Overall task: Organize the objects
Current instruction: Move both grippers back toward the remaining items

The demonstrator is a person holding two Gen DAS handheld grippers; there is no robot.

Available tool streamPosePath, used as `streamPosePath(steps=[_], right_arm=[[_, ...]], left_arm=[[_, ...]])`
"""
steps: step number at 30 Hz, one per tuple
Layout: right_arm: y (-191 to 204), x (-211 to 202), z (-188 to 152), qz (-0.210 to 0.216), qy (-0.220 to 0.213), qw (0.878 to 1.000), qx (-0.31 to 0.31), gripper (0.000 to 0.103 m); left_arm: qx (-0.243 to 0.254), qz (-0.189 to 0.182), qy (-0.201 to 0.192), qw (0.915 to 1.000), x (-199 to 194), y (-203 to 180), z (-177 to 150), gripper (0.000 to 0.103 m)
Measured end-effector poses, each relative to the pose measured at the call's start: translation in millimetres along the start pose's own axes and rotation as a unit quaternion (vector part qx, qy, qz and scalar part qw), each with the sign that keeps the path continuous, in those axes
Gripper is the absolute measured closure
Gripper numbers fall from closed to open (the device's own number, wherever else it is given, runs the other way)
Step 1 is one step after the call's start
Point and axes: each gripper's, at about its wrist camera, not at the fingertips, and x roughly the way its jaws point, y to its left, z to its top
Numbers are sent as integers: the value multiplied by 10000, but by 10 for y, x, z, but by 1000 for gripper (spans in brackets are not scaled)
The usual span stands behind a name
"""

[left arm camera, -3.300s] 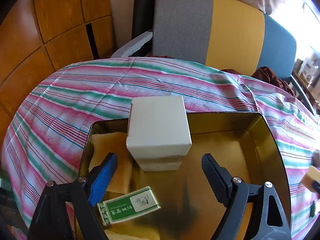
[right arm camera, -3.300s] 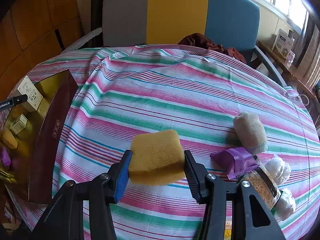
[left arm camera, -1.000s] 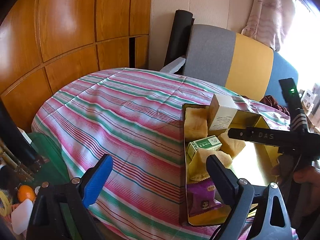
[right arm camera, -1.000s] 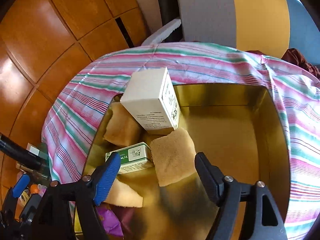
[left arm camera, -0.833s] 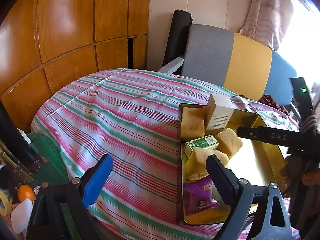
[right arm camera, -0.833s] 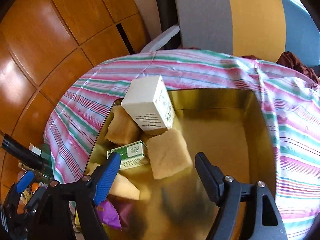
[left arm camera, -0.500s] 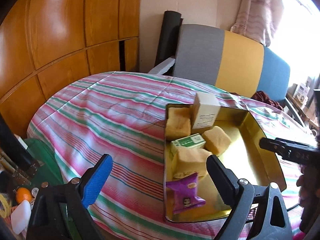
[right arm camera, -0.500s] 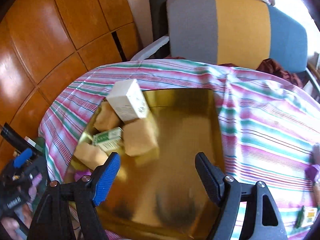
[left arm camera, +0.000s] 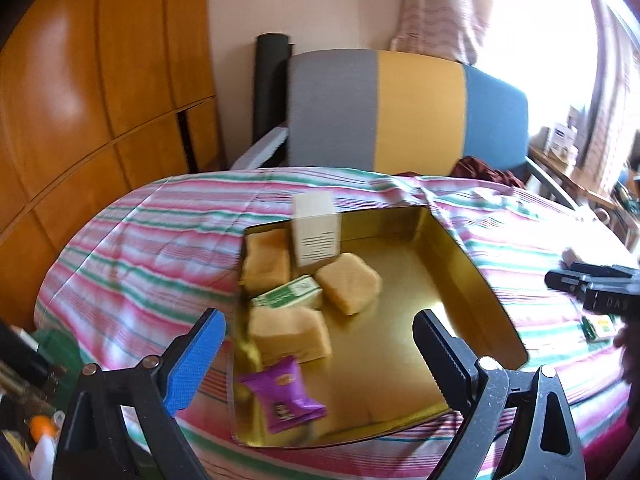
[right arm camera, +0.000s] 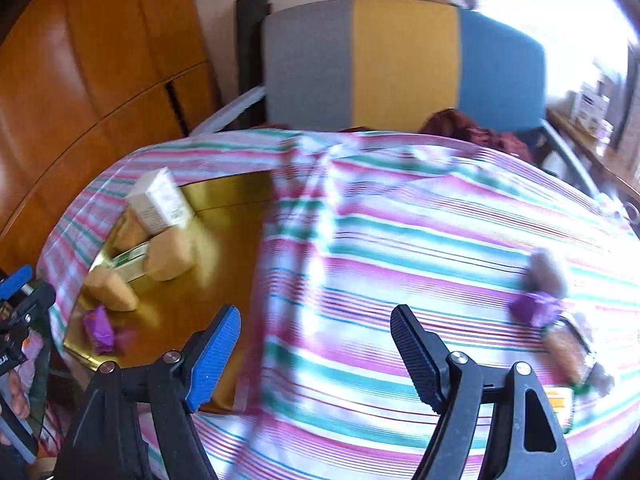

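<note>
Sponge (left arm camera: 347, 282) now lies in tray (left arm camera: 472, 280); right hand-held gripper (right arm camera: 316, 344) gapes empty.

A tray (left arm camera: 472, 276) lies on the surface (left arm camera: 152, 248), toward its left side. In the tray's far left corner a carton (left arm camera: 316, 228) stands upright, with one sponge (left arm camera: 267, 262) to its left and another (left arm camera: 348, 282) in front of it. A small flat box (left arm camera: 288, 296) lies between those sponges. Nearer, a third sponge (left arm camera: 290, 334) sits before that box, and a snack packet (left arm camera: 284, 396) lies nearest. A chair (left arm camera: 400, 112) stands behind the surface.
</note>
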Motion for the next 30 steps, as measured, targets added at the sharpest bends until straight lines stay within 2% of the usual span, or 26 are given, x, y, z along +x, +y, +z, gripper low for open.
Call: streamPosePath(steps=[5, 10, 14, 18, 21, 23, 26, 30], right_arm=[[-600, -233, -24, -501, -186, 9970, 566, 24], [-1233, -423, -102, -1060, -353, 9850, 1315, 24], [-1778, -557, -257, -1611, -446, 9620, 2159, 24], [-2297, -734, -479, -1988, -633, 9262, 3139, 24], [-2568, -823, -643, -2047, -772, 9028, 3704, 24], [-2674, -848, -727, -2039, -830, 8931, 3923, 24], [-2777, -846, -833, -1949, -861, 8837, 4167, 24], [-2818, -804, -903, -1755, -815, 8789, 4359, 24]], left_arm=[[347, -230, -35, 9991, 10, -364, 58, 7], [681, -488, -2, 9965, 71, -711, 123, 7], [886, -725, 55, 9934, 133, -993, 177, 7], [1059, -967, 85, 9896, 182, -1273, 225, 7], [1171, -1179, 159, 9860, 243, -1490, 266, 7], [1241, -1286, 243, 9836, 298, -1642, 286, 8], [1301, -1465, 388, 9798, 393, -1867, 316, 8], [1443, -1665, 580, 9737, 522, -2202, 306, 8]])
